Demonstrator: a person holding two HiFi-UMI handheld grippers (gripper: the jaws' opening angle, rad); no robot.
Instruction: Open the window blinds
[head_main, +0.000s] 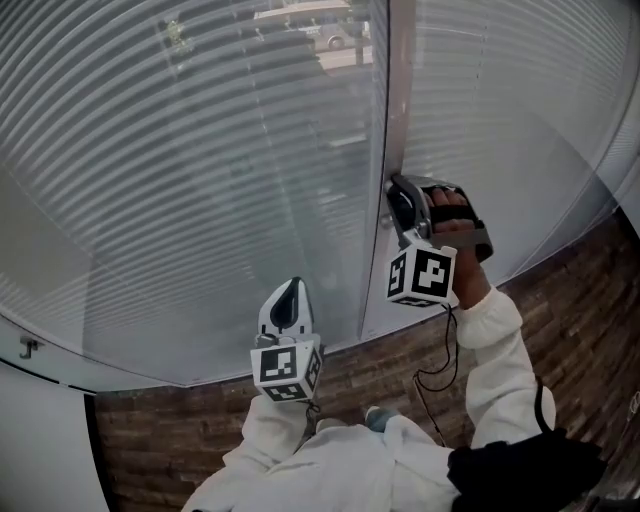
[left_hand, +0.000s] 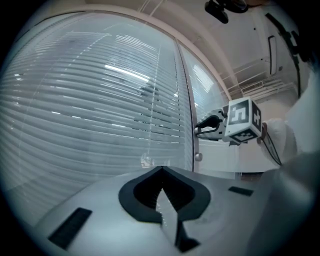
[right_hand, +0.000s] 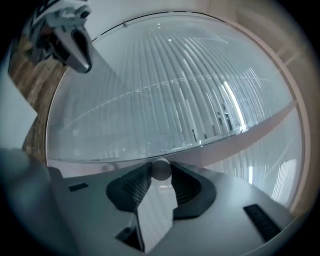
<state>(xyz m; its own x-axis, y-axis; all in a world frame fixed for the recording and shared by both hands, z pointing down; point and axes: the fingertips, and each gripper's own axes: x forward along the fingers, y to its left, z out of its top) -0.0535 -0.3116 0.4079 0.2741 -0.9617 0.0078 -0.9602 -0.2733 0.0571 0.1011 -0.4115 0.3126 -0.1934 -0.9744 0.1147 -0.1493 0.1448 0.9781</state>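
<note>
The white horizontal-slat window blinds (head_main: 200, 180) cover the wide pane that fills the left and middle of the head view, hanging down nearly to the sill. A second set of the same slats (head_main: 500, 120) covers the pane to the right. Most slats lie tilted nearly shut, but near the top beside the post some darker outdoor shapes show through the gaps. Between the two panes runs a pale upright metal window post (head_main: 397, 100), and low on it sits a small round silver knob (right_hand: 160, 170). The right claw (right_hand: 161, 168) is at this post, rolled onto its side in its own view so that the slats run up and down. Its two dark ribbed pads (right_hand: 137, 186) are clenched on the knob, which fills the gap at their tips. A hand in a black fingerless glove (head_main: 455, 215) holds that claw, and its black-and-white marker cube (head_main: 421, 273) faces the camera. The left claw (left_hand: 161, 172) hangs lower and further left, in front of the wide pane and apart from the blinds. Its jaws are drawn together to a point with nothing between them, and its own marker cube (head_main: 286, 367) sits below them. Long white sleeves (head_main: 500, 350) lead back from both claws. A brown brick-patterned floor (head_main: 380, 365) lies under the window.
</note>
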